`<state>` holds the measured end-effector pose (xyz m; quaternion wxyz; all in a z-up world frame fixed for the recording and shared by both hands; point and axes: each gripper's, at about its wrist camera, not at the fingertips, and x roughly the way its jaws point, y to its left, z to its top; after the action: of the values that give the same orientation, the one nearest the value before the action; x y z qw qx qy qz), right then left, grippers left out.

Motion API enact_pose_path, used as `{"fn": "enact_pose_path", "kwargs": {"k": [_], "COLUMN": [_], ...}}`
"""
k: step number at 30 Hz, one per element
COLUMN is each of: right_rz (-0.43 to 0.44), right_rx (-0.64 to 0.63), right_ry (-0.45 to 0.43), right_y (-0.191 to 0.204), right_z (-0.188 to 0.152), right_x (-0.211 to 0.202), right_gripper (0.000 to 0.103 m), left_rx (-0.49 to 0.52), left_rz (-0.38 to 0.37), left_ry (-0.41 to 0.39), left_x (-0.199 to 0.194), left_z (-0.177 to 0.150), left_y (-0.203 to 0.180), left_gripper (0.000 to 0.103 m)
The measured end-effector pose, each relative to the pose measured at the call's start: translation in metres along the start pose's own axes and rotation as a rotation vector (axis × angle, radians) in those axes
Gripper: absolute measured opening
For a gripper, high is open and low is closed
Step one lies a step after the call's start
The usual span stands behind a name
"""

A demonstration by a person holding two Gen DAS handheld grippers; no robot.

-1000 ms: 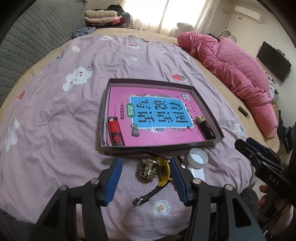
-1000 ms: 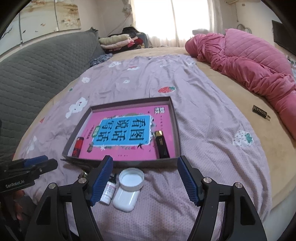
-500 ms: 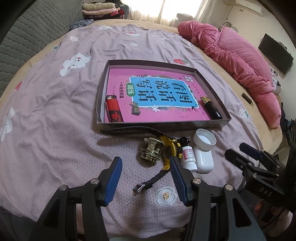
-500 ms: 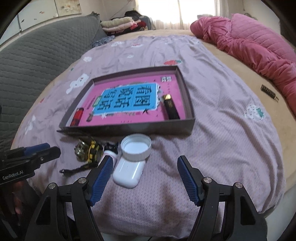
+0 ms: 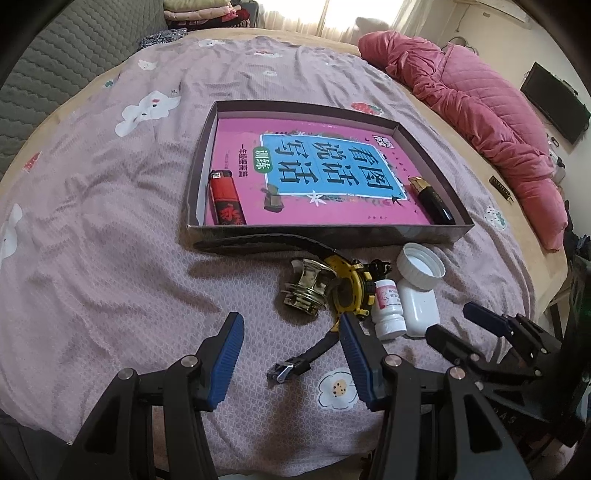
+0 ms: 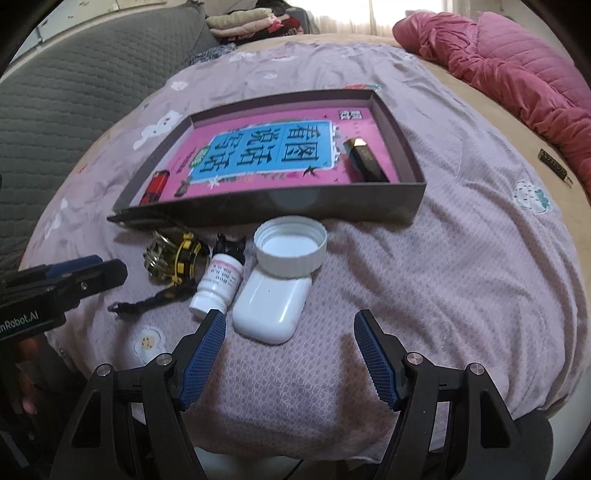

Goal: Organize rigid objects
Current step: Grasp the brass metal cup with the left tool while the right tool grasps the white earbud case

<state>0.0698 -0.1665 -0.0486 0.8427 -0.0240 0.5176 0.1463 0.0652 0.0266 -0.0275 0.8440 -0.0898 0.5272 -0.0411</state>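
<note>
Both claws spread and empty — left claw (image 5: 291, 356) and right claw (image 6: 290, 356) above the bed (image 6: 461, 277). Watch (image 5: 347, 291), pill bottle (image 6: 218, 282), white case (image 6: 271, 306) and cap (image 6: 291, 251) lie beside the box's (image 6: 295, 206) near edge.

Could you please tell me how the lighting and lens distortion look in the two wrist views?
Left wrist view: window blown out white, bed edge bowed by the fisheye, tray sharp. Right wrist view: same window glare at top, dark corner vignette, soft shadow under the cap.
</note>
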Motion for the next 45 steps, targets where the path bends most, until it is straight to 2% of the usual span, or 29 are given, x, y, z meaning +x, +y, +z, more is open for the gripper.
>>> {"fn": "enact_pose_path", "kwargs": {"k": [7,16,26,35,45], "right_rz": [-0.012,-0.030,-0.108,-0.117,-0.127], "right_rx": [-0.007,0.008,0.009,0.005,0.031], "right_ry": [0.025,0.015,-0.008,-0.018,-0.019], "right_y": [0.005,0.009,0.011,0.000,-0.006], "right_z": [-0.002,0.003,0.012,0.009,0.012], "right_x": [0.015,0.030,0.047,0.041,0.046], "right_gripper": [0.073,0.075,0.076,0.075,0.075], "left_rx": [-0.003,-0.003,0.016,0.029,-0.006], "left_rz": [0.008,0.015,0.018,0.001,-0.003], "left_ry": [0.014,0.032,0.040,0.051,0.061], "left_x": [0.010,0.025,0.040,0.051,0.065], "left_z": [0.002,0.005,0.010,0.018,0.027], "left_y": [0.001,0.000,-0.001,-0.004,-0.003], "left_gripper": [0.053,0.053,0.053,0.053,0.053]}}
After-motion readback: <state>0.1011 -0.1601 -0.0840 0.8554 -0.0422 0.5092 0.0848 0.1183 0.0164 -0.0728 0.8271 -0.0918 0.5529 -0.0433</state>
